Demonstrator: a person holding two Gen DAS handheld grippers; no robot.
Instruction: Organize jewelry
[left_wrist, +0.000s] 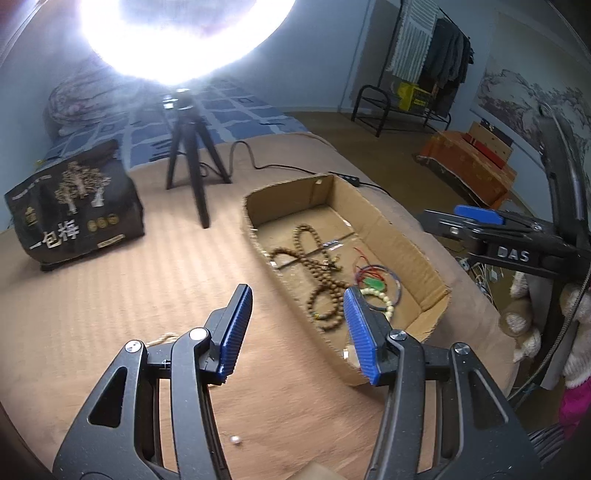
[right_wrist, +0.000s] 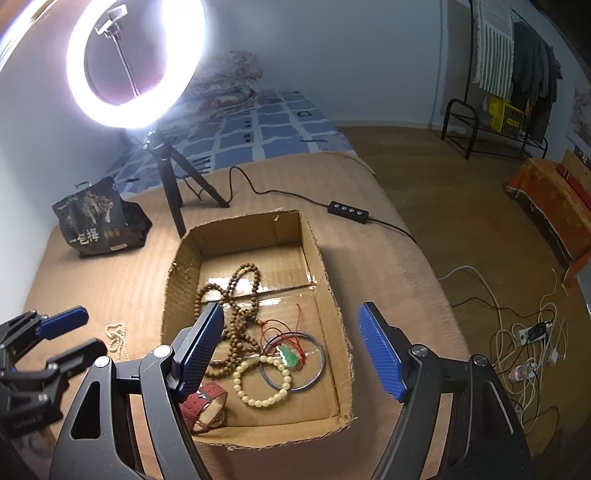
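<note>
One cardboard box (right_wrist: 334, 306) sits near the right edge of the bed (right_wrist: 110, 273), holding five pieces: one long brown bead strand (right_wrist: 236, 291), one cream bead bracelet (right_wrist: 262, 380), one thin bangle (right_wrist: 295, 362), one green pendant on red cord (right_wrist: 290, 354) and one red watch strap (right_wrist: 207, 404). One pale pearl strand (right_wrist: 116, 338) lies outside, left of the box. Both claws gape empty: the right claw (right_wrist: 291, 347) above the box, the left claw (left_wrist: 295, 328) over its left wall.
</note>
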